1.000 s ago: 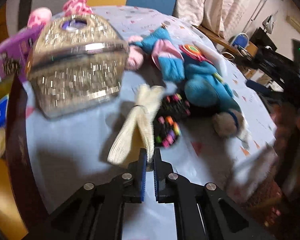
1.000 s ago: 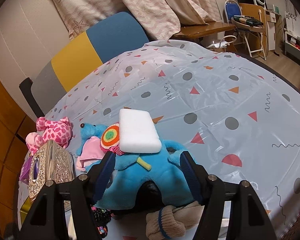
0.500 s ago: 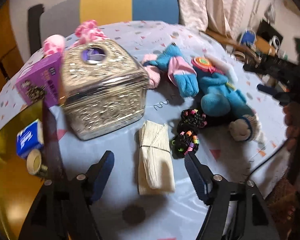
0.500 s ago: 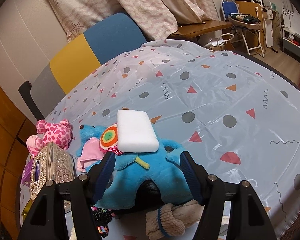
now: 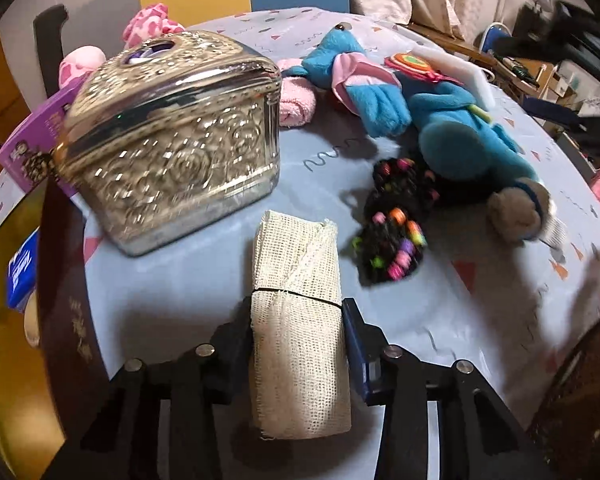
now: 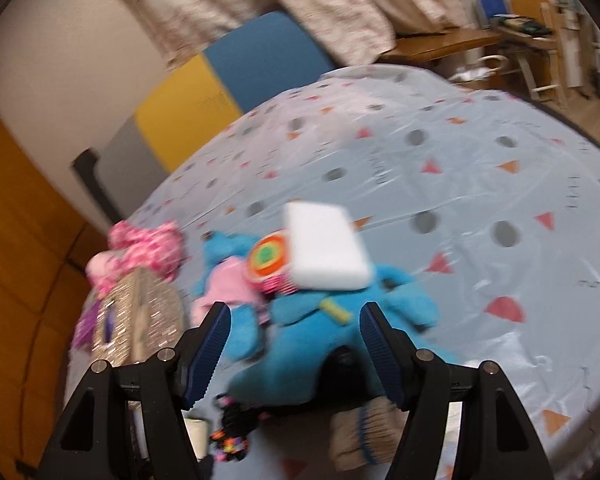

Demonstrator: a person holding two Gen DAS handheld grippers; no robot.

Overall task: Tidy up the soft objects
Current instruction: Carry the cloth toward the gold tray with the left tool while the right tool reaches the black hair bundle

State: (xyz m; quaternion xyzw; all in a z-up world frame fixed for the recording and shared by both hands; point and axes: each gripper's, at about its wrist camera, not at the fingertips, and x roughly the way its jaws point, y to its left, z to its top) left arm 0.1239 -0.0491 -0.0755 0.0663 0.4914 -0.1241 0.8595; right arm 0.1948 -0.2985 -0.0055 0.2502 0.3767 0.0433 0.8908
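1. Right now the left tongs [image 5: 298, 320] are closing on the cloth roll [image 5: 298, 320], which lies on the worktop [image 5: 188, 304] between the two pads, its long axis running straight away along the fingers; both pads look to be at its sides.
2. Just beyond sit the beaded pouch [image 5: 396, 228] to the right and the silver box [image 5: 176, 136] to the left.
3. Farther off, the right tongs [image 6: 294, 330] stand apart and empty above the blue plush [image 6: 324, 328], so the left hand is nearer the roll.

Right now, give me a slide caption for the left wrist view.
Left gripper closing around a banded cream mesh cloth roll beside an ornate silver box.
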